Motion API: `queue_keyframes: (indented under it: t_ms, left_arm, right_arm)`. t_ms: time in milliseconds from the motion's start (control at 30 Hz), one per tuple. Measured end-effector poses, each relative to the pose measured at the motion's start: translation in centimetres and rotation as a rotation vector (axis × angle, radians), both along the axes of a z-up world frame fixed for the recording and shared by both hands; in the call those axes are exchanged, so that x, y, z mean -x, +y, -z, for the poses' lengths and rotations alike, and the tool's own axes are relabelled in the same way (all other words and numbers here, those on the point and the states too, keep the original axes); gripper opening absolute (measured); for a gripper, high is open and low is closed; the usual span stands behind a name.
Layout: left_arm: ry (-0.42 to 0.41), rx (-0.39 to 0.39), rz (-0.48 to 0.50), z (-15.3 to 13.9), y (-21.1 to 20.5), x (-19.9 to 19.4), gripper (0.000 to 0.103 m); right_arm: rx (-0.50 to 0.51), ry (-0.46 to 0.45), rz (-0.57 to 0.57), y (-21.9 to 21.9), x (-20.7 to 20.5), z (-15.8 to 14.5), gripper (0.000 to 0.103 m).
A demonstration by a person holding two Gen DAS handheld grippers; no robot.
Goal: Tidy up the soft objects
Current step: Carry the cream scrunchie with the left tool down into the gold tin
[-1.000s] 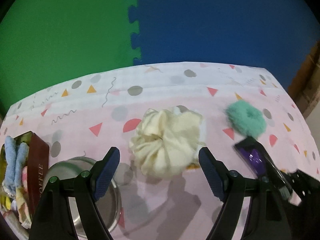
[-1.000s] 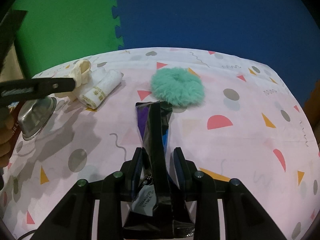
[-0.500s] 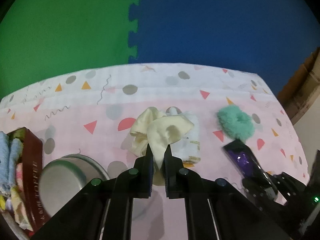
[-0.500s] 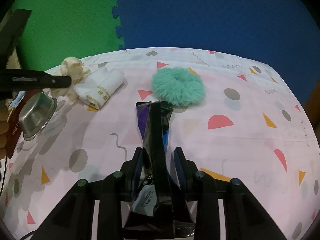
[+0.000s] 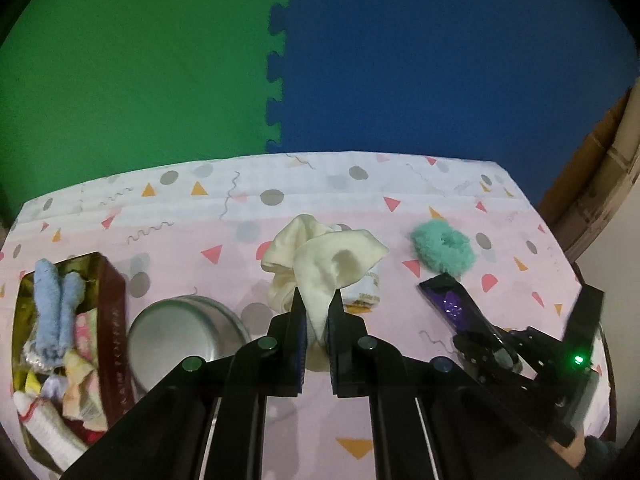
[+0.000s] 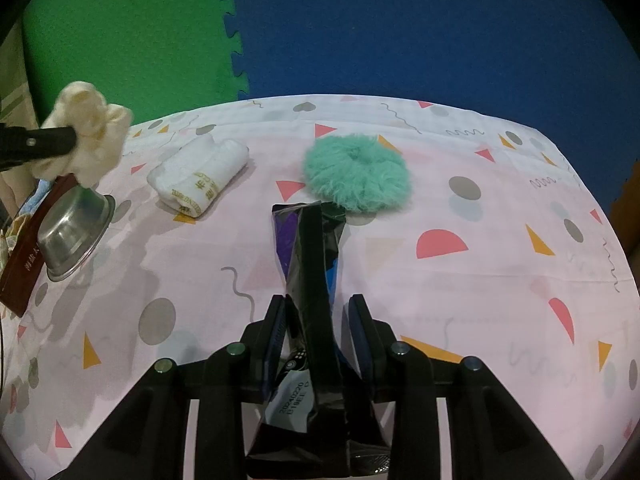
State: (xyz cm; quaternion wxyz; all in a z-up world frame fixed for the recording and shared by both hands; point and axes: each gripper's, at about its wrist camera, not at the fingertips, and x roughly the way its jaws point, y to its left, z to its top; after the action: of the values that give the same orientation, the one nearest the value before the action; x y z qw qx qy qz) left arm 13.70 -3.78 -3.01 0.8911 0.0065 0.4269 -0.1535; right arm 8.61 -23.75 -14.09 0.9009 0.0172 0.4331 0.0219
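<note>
Lifted since the earlier frame, the cream scrunchie [image 5: 320, 264] now hangs above the worktop [image 6: 480, 300], clamped in the closed left tool [image 5: 316, 300]. Box [image 5: 112, 320] and bowl [image 5: 180, 336] sit left. Right tool [image 6: 318, 316] grips a dark packet [image 6: 312, 272]. Teal scrunchie [image 6: 356, 172] and rolled towel [image 6: 200, 180] lie beyond.

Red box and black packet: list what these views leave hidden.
- Red box: left wrist view cuts its near end at the frame edge; layers beneath the blue sock are buried.
- Black packet: right wrist view hides its lower part between the right gripper fingers; most print unreadable.
</note>
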Motion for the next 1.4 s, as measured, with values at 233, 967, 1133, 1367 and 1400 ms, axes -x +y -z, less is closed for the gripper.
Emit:
queue_keyframes:
  t_ms: [233,967,1133,1367,1400]
  left_arm:
    - [-0.008,0.001,-0.047,-1.7,2.4,2.0,0.007]
    - [-0.075,-0.134,-0.319,-6.1,15.6,3.8,0.007]
    - [-0.078,-0.19,-0.374,-5.8,18.3,3.0,0.007]
    - [-0.036,-0.203,-0.432,-3.8,21.2,1.6,0.008]
    - [-0.034,-0.206,-0.434,-3.6,21.3,1.6,0.008]
  right_arm:
    - [0.002,0.0,0.0,0.0,0.0,0.0,0.033]
    - [0.002,0.0,-0.001,-0.1,0.0,0.0,0.033]
    - [0.002,0.0,-0.001,-0.1,0.0,0.0,0.033]
    - [0.003,0.001,0.0,-0.1,0.0,0.0,0.033]
    - [0.003,0.001,0.0,-0.1,0.0,0.0,0.033]
